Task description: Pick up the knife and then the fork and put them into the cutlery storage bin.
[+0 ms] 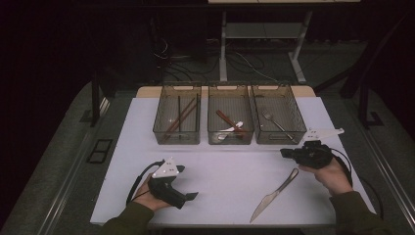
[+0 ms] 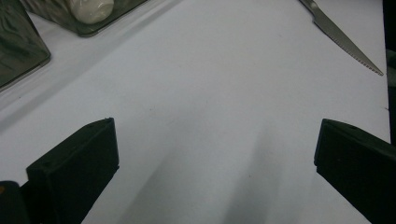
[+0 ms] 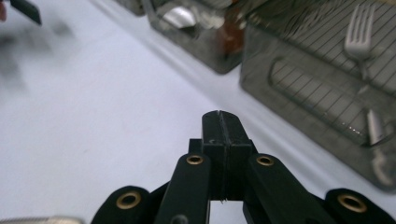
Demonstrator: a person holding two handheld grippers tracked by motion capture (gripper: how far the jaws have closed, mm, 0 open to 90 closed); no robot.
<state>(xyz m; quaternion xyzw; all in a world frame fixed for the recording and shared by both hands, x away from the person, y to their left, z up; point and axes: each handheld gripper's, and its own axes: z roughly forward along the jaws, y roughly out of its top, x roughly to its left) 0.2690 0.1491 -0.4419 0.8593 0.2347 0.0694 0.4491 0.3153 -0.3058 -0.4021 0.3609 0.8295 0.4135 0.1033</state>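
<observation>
A steel knife [image 1: 274, 195] lies on the white table [image 1: 225, 166], blade toward the near edge; its serrated blade [image 2: 343, 42] also shows in the left gripper view. My right gripper [image 1: 285, 153] hovers just beyond the knife's handle, held by a hand, and its jaws [image 3: 222, 126] are pressed together with nothing between them. My left gripper [image 1: 192, 196] rests low at the near left of the table; its jaws stand wide apart over bare table. Three clear bins stand at the back: chopsticks [image 1: 178, 120], spoons [image 1: 230, 128] and a fork [image 1: 275, 122].
The right bin [image 3: 322, 93] with the fork [image 3: 362, 32] sits close ahead of my right gripper. The middle bin's corner [image 2: 88, 21] shows at the top left in the left gripper view. A cable [image 1: 137, 181] loops from the left gripper.
</observation>
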